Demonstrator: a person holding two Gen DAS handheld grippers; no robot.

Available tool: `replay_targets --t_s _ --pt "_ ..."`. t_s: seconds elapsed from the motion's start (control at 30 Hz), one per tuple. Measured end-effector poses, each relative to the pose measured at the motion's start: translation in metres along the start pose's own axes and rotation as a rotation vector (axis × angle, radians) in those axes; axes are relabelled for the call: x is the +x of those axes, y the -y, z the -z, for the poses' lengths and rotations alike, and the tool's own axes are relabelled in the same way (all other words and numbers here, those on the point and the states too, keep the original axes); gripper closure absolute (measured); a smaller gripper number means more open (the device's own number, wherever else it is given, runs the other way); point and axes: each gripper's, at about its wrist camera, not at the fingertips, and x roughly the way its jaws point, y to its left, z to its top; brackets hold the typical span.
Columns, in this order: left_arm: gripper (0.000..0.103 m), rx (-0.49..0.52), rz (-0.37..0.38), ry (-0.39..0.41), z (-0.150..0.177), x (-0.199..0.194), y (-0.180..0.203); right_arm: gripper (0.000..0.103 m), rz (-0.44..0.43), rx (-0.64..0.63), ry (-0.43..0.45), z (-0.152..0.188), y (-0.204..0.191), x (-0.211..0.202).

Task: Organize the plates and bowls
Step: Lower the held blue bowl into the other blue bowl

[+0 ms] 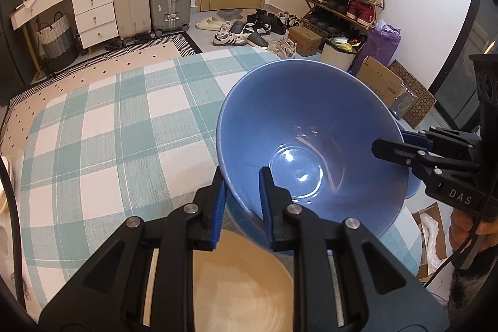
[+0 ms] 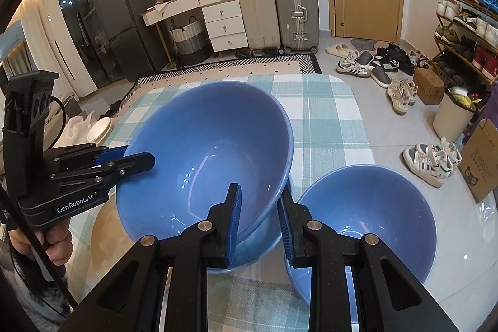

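Observation:
A large blue bowl (image 1: 298,120) (image 2: 205,145) is held tilted above the checked tablecloth. My left gripper (image 1: 241,192) is shut on its near rim, one finger inside and one outside. My right gripper (image 2: 260,207) is shut on the opposite rim; it also shows in the left wrist view (image 1: 392,145), and the left gripper shows in the right wrist view (image 2: 137,157). A second blue bowl (image 2: 373,213) stands on the table to the right. Another blue bowl (image 2: 258,241) sits right under the held one. A beige plate (image 1: 239,285) lies below my left gripper.
The table with the teal and white checked cloth (image 1: 109,129) has its far edge toward the door. White plates (image 2: 99,126) lie off the table's left side. On the floor are shoes (image 2: 426,161), a bin (image 2: 454,114) and cardboard boxes (image 1: 379,80).

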Motion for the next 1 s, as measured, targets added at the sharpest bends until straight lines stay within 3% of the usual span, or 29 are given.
replay_targets --t_s 1.0 --pt "0.086 0.011 -0.051 -0.055 0.021 0.048 -0.012 0.079 0.067 -0.054 -0.055 0.020 -0.006 0.036"
